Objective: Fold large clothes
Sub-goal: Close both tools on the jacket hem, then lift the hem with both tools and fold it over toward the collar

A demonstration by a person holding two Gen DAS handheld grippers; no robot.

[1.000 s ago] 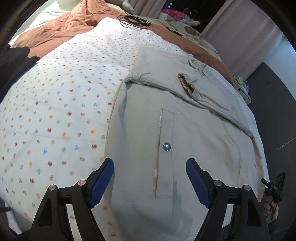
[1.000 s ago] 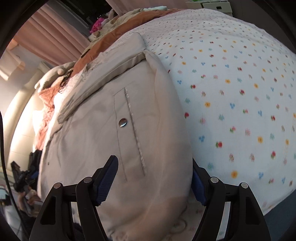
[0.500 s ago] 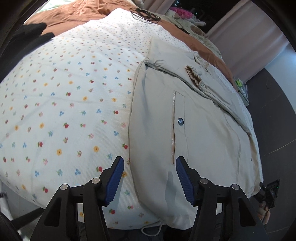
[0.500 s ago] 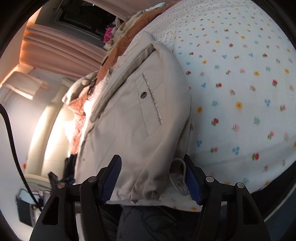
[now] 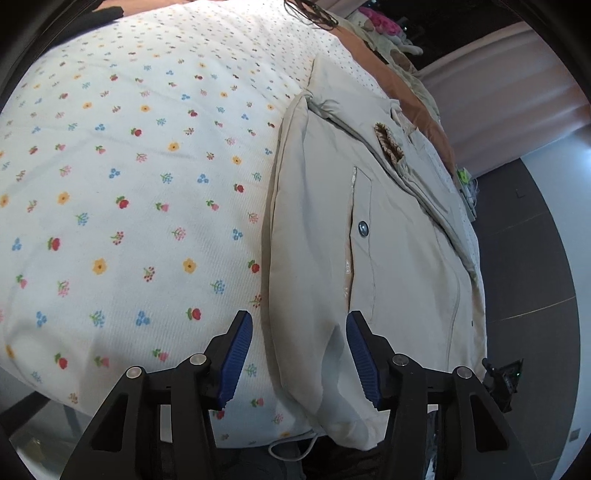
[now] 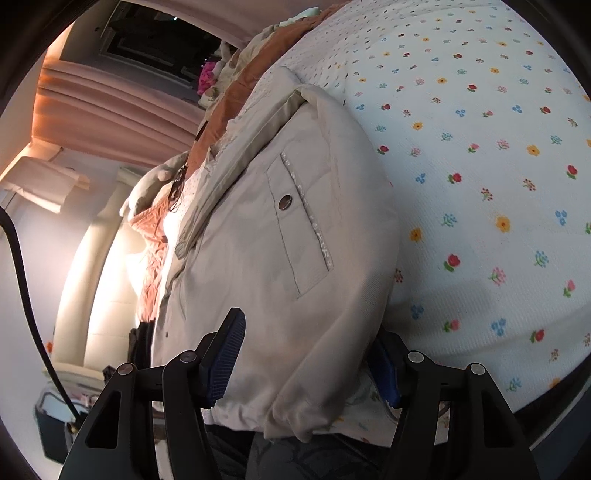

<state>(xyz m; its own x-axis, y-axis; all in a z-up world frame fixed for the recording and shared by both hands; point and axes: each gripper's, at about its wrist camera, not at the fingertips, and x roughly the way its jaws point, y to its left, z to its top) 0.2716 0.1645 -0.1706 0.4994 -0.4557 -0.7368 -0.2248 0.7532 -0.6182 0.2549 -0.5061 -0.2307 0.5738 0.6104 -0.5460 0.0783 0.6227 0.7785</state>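
Hem corners: both lower corners of the beige jacket (image 5: 399, 258) hang over the near edge of the bed (image 5: 110, 184), one between each pair of blue pads.
Left hand-held gripper (image 5: 300, 360): jaws apart and just been closing; the jacket's left hem corner sits between the pads, which flank the fabric with a gap on each side and do not yet press it.
Right hand-held gripper (image 6: 306, 363): jaws apart, narrowed a little; the right hem corner bulges between them. The near pad stands clear of the cloth; the far pad is largely hidden behind the fabric, so contact there cannot be told.
White cord (image 5: 291, 446): loops off the bed's near edge just under the left hem corner.
Jacket position: laid lengthwise on the floral sheet toward the bed's right side, front up, snap pockets showing, sleeves folded across the chest further up.
Far end of bed: brown blanket (image 6: 236, 96), a dark tangled cord (image 5: 314, 16) and a heap of other clothes (image 6: 218, 70); pink curtains behind.
Step in hand (judgement): grasping the hem at both corners, ahead of a bottom-to-top fold.
Next move calls for (judgement): closing both pairs of pads fully on the hem, taking all layers but not the sheet or the white cord, then lifting both corners evenly and carrying them toward the collar.
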